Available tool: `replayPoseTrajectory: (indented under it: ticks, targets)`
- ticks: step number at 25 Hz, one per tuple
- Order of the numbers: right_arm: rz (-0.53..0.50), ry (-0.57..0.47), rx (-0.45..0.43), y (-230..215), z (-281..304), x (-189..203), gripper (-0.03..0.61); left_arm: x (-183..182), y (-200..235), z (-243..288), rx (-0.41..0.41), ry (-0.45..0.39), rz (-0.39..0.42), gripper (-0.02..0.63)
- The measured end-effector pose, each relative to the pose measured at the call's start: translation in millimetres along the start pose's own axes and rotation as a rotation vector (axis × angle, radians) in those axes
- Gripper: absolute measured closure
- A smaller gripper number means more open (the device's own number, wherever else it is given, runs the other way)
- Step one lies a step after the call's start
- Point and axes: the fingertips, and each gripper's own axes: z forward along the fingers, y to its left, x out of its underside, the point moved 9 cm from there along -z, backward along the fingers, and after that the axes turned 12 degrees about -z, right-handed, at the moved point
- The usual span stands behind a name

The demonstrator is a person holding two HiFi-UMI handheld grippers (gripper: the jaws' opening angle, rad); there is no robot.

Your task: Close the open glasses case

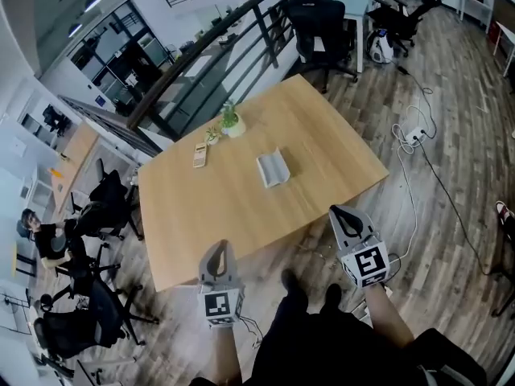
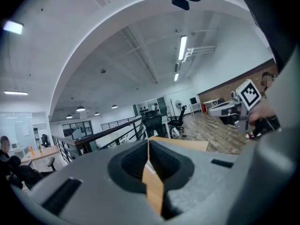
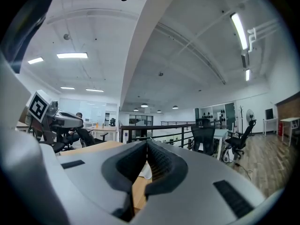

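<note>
The case [image 1: 273, 167] lies open near the middle of the surface [image 1: 322, 135], white inside facing up, with a potted plant [image 1: 231, 121] farther back and to its left. Both grippers sit at the near edge, well apart from the case. The left hand-held gripper [image 1: 219, 252] is just over the near edge, with the case beyond it and to the right. The right hand-held gripper [image 1: 344, 215] hangs off the near right edge above the floor, with the case beyond it and to the left. In each gripper view the jaws are pressed together with nothing between them.
</note>
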Motion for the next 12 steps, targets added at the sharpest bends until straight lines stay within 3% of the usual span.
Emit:
replayPoseTrajectory:
  ticks: [5, 12]
  targets:
    - [0.007, 0.029, -0.002, -6, 17, 12, 0.563, 13, 4, 27, 0.064, 0.044, -0.026, 0.604]
    - [-0.036, 0.054, 0.015, -12, 66, -8, 0.563, 12, 36, 79, 0.099, 0.007, -0.059, 0.604]
